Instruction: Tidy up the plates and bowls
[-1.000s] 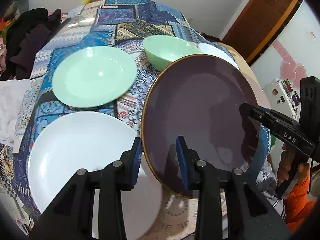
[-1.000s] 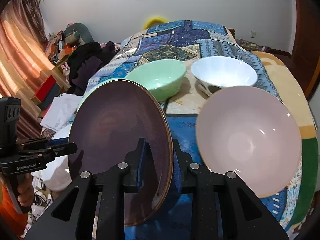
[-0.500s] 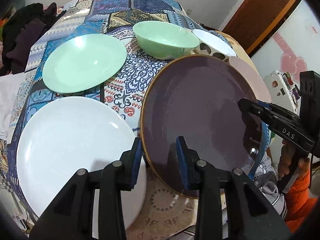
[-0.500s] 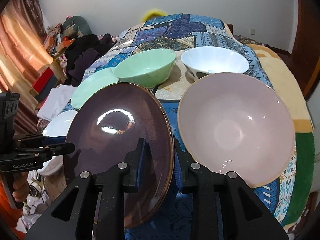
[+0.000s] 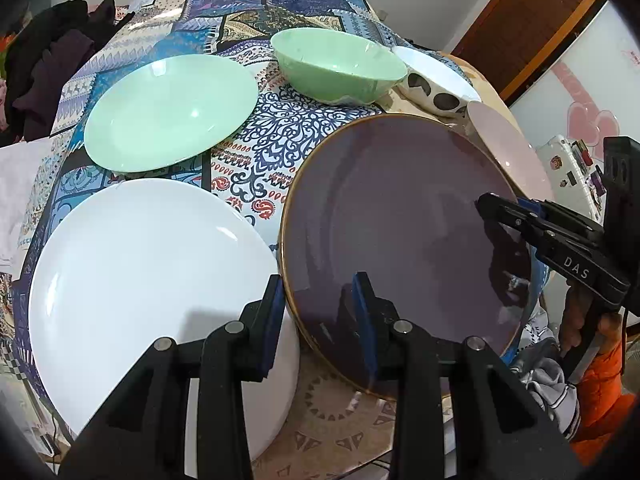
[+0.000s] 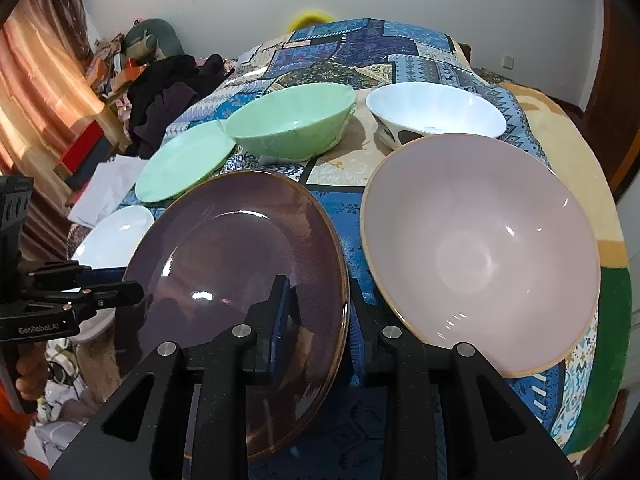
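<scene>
Gripping the purple plate from two sides

Found the purple plate (image 5: 400, 220) caught at opposite edges by both tools and tilted over the near end of the patterned cloth (image 5: 280, 136). Saw the left gripper (image 5: 316, 292) clamped on the plate's near left rim, one blue pad against the outside of the gold edge and the other pressed on the dark inner face. Noted the right gripper (image 5: 500, 206) reaching in from the far right edge, closed on the rim there, with a hand (image 5: 576, 320) wrapped round its handle below.

From the right wrist view, saw the same: right gripper (image 6: 316, 292) shut on the plate's rim, one pad on the glossy inner face and the other just behind the edge. Spotted the left gripper (image 6: 132, 292) at the plate's opposite side, its tip at the rim. Could not tell whether the plate's underside touched the cloth.

Found the white plate (image 5: 152, 280) lying flat just left of the left gripper, its edge close to the outer pad. Placed the green plate (image 5: 168, 112) beyond that, and the green bowl (image 5: 340, 68) and the spotted white bowl (image 5: 436, 80) farther back. Saw the pink bowl (image 6: 480, 248) just beside the purple plate, right of the right gripper and apart from it.
</scene>
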Demonstrator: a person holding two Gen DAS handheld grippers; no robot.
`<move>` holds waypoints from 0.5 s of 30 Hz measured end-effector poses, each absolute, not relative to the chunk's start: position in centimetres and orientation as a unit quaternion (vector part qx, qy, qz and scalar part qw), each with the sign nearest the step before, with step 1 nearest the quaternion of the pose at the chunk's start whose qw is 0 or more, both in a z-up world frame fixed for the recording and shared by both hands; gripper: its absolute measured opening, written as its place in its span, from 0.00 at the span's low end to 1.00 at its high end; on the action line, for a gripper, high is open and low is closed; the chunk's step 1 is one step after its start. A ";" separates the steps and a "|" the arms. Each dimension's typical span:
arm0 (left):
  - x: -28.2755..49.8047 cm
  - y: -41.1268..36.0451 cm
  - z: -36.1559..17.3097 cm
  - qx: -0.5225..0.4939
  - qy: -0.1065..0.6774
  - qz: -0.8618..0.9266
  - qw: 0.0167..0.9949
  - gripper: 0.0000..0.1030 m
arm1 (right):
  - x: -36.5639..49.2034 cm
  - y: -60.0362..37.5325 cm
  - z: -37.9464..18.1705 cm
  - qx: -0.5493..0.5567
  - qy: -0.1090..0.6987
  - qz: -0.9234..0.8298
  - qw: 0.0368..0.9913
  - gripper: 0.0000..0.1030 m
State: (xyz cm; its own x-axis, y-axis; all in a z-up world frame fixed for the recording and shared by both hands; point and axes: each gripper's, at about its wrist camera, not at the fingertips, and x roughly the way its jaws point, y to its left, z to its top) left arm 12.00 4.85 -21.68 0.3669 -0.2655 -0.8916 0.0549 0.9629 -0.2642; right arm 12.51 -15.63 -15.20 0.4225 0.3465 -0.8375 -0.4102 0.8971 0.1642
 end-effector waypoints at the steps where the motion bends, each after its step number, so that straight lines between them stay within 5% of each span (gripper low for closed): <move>1: 12.1 4.8 -21.7 -0.094 0.555 -0.097 0.821 0.33 | 12.5 -15.5 -15.2 -0.039 0.487 0.221 0.844 0.26; 15: 13.0 4.7 -21.8 -0.096 0.545 -0.095 0.827 0.33 | 12.4 -15.1 -15.6 -0.105 0.483 0.186 0.849 0.33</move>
State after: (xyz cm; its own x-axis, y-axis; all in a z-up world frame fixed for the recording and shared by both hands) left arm 12.98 4.66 -21.79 0.3873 -0.2620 -0.8839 0.0536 0.9636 -0.2621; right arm 12.45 -15.06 -15.60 0.4636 0.2134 -0.8600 -0.4171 0.9089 0.0007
